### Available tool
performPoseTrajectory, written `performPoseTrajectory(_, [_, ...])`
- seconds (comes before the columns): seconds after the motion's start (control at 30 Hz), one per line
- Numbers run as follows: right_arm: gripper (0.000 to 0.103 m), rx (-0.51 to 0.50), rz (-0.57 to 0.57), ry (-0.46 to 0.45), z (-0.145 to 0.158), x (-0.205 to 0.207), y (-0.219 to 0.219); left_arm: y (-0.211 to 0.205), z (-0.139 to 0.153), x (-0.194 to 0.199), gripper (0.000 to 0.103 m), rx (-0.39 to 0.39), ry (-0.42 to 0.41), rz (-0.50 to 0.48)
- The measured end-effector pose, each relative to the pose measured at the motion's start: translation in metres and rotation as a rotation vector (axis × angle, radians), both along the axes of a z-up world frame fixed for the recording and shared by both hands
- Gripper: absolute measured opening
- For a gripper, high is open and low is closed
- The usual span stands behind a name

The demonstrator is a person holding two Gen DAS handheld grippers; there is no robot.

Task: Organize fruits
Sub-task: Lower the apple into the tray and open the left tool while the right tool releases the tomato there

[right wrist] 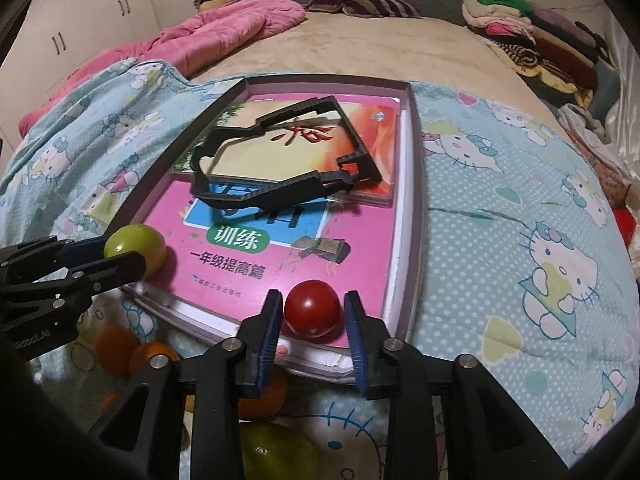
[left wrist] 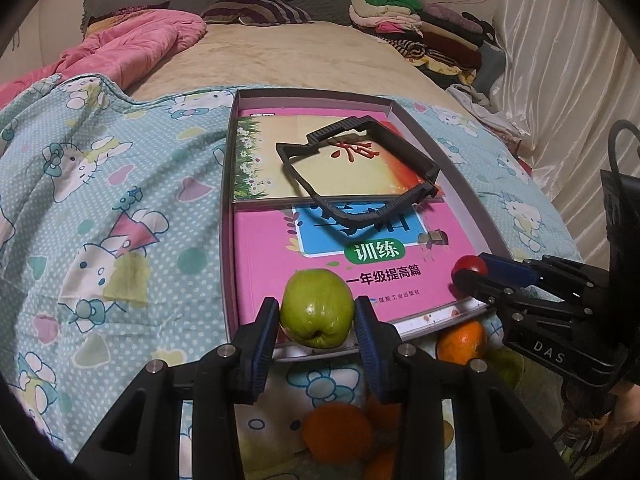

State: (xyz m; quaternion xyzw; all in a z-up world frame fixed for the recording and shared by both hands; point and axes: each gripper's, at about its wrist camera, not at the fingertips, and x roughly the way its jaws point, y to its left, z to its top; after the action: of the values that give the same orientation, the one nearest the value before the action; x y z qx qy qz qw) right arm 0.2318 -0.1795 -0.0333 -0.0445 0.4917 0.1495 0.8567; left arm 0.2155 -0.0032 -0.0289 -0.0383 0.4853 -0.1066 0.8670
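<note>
My left gripper (left wrist: 317,316) is shut on a green apple (left wrist: 317,307) at the near edge of a shallow box (left wrist: 472,204); it also shows in the right wrist view (right wrist: 116,258) with the apple (right wrist: 134,246). My right gripper (right wrist: 312,318) has its pads on both sides of a red tomato (right wrist: 313,307) over the box's near right corner (right wrist: 412,200); in the left wrist view (left wrist: 472,270) the tomato (left wrist: 469,265) sits between its fingers. Oranges (left wrist: 461,341) (right wrist: 154,354) and another green fruit (right wrist: 276,454) lie on the blanket below the box.
The box holds a pink workbook (left wrist: 280,248), a smaller book (left wrist: 280,152) and a black plastic frame (left wrist: 360,168). It lies on a Hello Kitty blanket (left wrist: 100,200) on a bed. A pink quilt (left wrist: 132,48) and folded clothes (left wrist: 420,28) lie farther back.
</note>
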Motion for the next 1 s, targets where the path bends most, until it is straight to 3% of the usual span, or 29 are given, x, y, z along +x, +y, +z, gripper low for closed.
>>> performPoseTrajectory(0.33, [0.049, 0.037, -0.011, -0.061, 0.012, -0.015, -0.005, 0.003, 0.006, -0.010, 0.039, -0.006, -0.013, 0.005])
performPoseTrajectory(0.5, [0.054, 0.077, -0.020, -0.133, 0.028, -0.031, -0.011, 0.008, 0.020, -0.023, 0.064, -0.008, -0.046, 0.017])
performPoseTrajectory(0.57, [0.058, 0.089, -0.030, -0.156, 0.034, -0.038, -0.014, 0.010, 0.026, -0.029, 0.065, -0.014, -0.063, 0.020])
performPoseTrajectory(0.7, [0.061, 0.096, -0.027, -0.205, 0.047, -0.053, -0.018, 0.015, 0.039, -0.041, 0.079, -0.028, -0.092, 0.039])
performPoseTrajectory(0.87, [0.065, 0.100, -0.030, -0.259, 0.060, -0.071, -0.023, 0.022, 0.050, -0.055, 0.089, -0.042, -0.126, 0.051])
performPoseTrajectory(1.0, [0.068, 0.108, -0.030, -0.280, 0.067, -0.084, -0.028, 0.026, 0.054, -0.063, 0.093, -0.052, -0.131, 0.054])
